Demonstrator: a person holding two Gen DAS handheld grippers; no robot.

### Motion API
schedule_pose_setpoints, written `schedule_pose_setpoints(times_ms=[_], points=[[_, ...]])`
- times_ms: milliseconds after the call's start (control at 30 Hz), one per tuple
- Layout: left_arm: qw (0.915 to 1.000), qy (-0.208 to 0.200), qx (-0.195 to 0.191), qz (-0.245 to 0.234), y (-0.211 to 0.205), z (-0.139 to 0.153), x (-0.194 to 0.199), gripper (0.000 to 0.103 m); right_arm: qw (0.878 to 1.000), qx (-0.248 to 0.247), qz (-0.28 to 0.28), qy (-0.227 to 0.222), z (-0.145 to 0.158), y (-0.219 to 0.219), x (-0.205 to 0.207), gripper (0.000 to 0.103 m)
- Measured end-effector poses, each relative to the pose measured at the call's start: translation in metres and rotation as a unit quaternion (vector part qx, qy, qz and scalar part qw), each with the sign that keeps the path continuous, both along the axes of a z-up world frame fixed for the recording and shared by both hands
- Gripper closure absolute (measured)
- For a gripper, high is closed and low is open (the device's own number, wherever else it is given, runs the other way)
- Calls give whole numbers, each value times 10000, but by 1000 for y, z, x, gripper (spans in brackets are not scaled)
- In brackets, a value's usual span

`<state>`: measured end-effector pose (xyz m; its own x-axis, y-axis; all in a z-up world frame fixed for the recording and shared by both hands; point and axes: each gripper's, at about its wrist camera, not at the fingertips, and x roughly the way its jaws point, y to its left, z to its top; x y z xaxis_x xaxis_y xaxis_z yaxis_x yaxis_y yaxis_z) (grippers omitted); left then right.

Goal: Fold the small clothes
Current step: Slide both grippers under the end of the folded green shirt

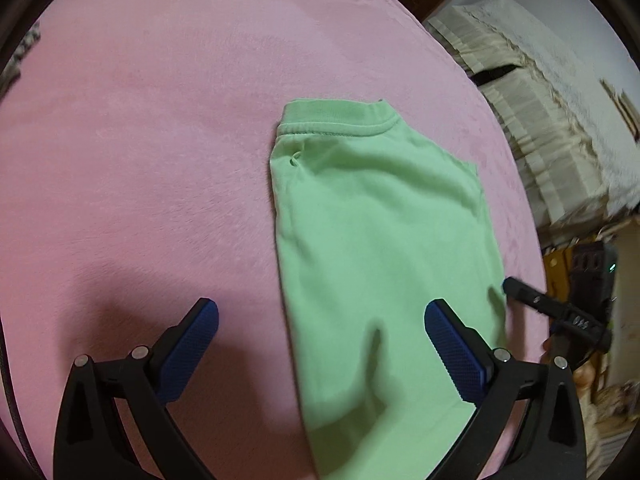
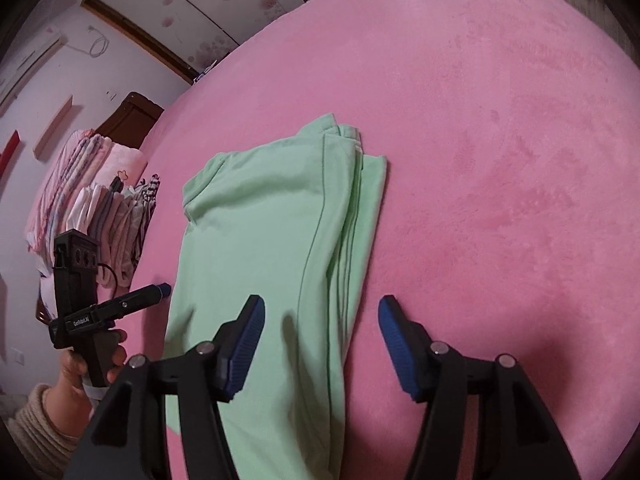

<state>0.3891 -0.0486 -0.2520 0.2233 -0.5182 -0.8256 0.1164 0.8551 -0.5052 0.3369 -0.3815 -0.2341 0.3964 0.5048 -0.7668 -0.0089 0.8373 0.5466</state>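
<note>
Green shirt [image 1: 380, 232] folded flat on pink blanket [image 1: 140, 140], left gripper [image 1: 322, 320] jaws spread wide, right gripper [image 2: 322, 316] jaws apart, neither pinching anything

Only two small bits of writing show up. In the right wrist view, a person's hand holds the black plastic left gripper with blue tips [image 2: 162, 289] at the left side, and a little white label runs along its black side bar [image 2: 82, 318]. The letters are tiny and tilted. They seem to start with "Gen", but the whole word is too small to read for sure. In the left wrist view, the black plastic right gripper [image 1: 510, 286] pokes in from the right side, and small white marks sit on its black bar [image 1: 582, 324]. They look like numbers, upside down and too blurry to make out.
</note>
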Motion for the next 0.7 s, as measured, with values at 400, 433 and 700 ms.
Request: schedule_pose_setpoints(times_ms=[400,433,700], points=[[9984,-90,-546,-122,-13,-23,26,1,9964,843,127,-22,-26,-9,32,44],[9981,-127,-580,-174,-15,-25,27,1,9962,854,168,-46,-27,-7,36,44],[9947,-336,-911,-346,-29,-27,44,1,9957,832,344,-205,-30,6,61,52]])
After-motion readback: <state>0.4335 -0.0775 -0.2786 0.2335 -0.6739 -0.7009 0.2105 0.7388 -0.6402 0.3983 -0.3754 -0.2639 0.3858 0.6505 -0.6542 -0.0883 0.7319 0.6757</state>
